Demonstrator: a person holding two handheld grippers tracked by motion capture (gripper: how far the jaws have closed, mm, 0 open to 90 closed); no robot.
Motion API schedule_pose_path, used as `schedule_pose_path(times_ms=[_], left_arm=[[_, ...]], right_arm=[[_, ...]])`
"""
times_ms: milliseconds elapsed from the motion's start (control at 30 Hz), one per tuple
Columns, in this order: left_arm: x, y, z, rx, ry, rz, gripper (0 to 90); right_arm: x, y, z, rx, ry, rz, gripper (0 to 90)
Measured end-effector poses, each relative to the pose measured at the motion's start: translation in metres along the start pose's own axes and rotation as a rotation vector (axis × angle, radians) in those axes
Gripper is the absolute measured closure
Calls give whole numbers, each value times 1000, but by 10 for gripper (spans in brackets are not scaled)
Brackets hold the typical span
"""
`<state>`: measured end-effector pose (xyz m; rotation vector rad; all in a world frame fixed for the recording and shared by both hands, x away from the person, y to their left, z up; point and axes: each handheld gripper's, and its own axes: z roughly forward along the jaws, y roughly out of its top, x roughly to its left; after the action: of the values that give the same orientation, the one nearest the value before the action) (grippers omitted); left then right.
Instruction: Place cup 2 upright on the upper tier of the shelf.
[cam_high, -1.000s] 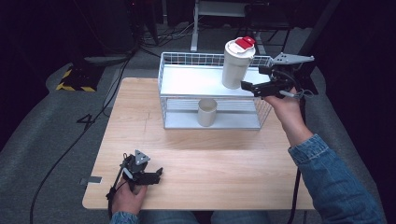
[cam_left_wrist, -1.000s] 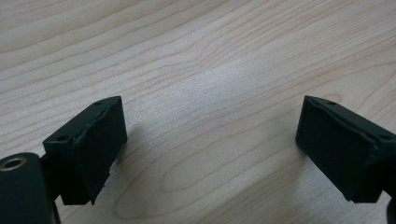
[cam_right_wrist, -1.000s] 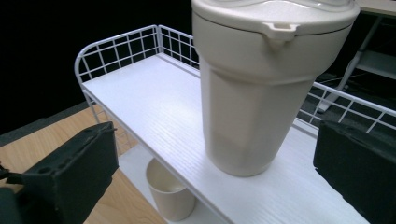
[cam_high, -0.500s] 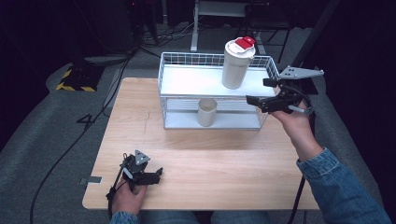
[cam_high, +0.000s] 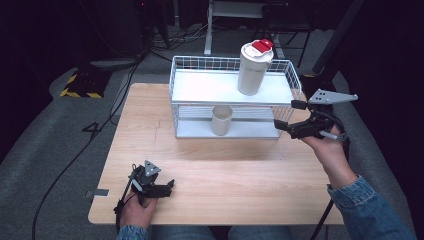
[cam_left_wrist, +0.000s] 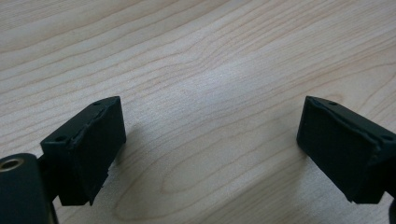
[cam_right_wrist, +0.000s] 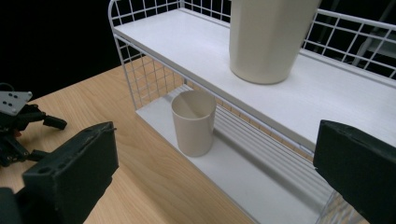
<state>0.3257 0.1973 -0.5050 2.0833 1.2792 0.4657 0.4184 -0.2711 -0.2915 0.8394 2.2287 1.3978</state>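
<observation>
Two cups are sitting in the white wire rack (cam_high: 185, 95): the tall cup (cam_high: 252, 70) with a red lid is standing upright on the top shelf toward the rack's 2 o'clock corner, and the small cup (cam_high: 221, 120) is standing open on the bottom shelf below it. The right gripper (cam_high: 290, 120) is hovering at the rack's 4 o'clock corner, jaws gaping and empty, facing the small cup. The left gripper (cam_high: 167, 188) is resting on the table (cam_high: 240, 175) at 7 o'clock, well apart, jaws having just been opening with nothing between them.
</observation>
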Motion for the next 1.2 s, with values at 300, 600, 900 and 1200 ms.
schedule_pose_path(times_ms=[300, 600, 900, 1200], left_arm=[[1, 1, 1, 5, -4, 1, 57], [1, 1, 2, 12, -1, -3, 39], [1, 1, 2, 12, -1, -2, 37], [1, 1, 2, 12, -1, -2, 37]], right_arm=[[0, -36, -9, 37, -14, 12, 4], [3, -70, -15, 58, -29, 26, 4], [5, -106, -10, 93, -15, 76, 4], [6, -131, -1, 139, -12, 106, 4]])
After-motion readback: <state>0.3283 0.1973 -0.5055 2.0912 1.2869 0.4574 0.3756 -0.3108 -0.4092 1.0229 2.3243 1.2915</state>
